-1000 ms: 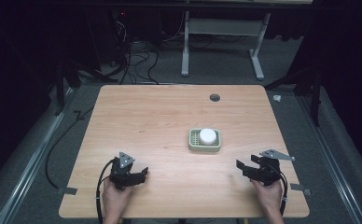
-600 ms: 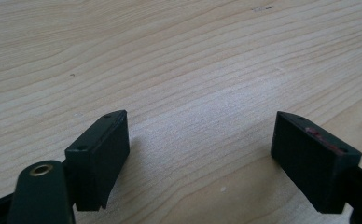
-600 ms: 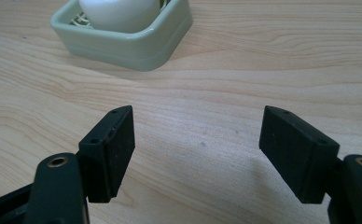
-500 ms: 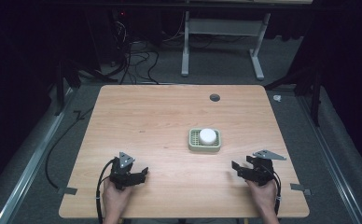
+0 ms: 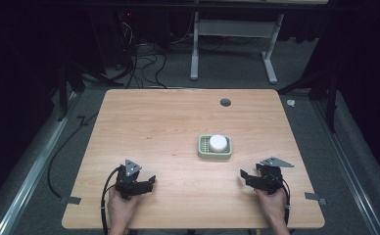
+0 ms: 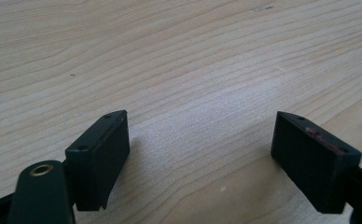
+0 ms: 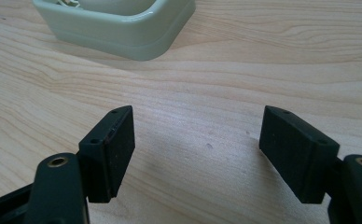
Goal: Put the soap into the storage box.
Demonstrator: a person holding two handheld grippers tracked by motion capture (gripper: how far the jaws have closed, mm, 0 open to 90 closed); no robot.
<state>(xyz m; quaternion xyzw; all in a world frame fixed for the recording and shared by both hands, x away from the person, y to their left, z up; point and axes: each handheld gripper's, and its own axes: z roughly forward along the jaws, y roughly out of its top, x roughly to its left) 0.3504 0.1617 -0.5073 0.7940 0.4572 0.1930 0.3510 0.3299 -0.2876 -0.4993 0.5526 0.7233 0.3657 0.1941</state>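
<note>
The right tongs (image 5: 247, 175) sit low over the near right part of the bench (image 5: 168, 122), held in a hand (image 5: 272, 205) that comes in from the near edge. In the right gripper view its two black jaws stand well apart with nothing between them (image 7: 198, 140), only bare wood grain. Just ahead of those jaws lies a pale green dish (image 7: 123, 32), its rounded corner turned toward the tongs and apart from them.

The left tongs (image 5: 146, 182) rest over the near left part of the bench, held in the other hand (image 5: 122, 208), with a black cable (image 5: 105, 196) looping back from the body toward the near edge. In the left gripper view its jaws are also spread wide (image 6: 198, 140) and hold nothing; plain wood lies between and ahead of them.

In the high view the green dish (image 5: 202, 147) lies flat a little right of the bench's middle, nearer to the right tongs than to the left, and well apart from both. A white round thing (image 5: 218, 143) sits inside it, about centred. Whether that is a soap bar or a lid I cannot tell.

Farther out, a small dark round hole (image 5: 225, 102) shows near the far edge of the bench. Beyond the bench stand a grey floor, the white frame of another table (image 5: 232, 29), and a tangle of cables (image 5: 144, 58).
</note>
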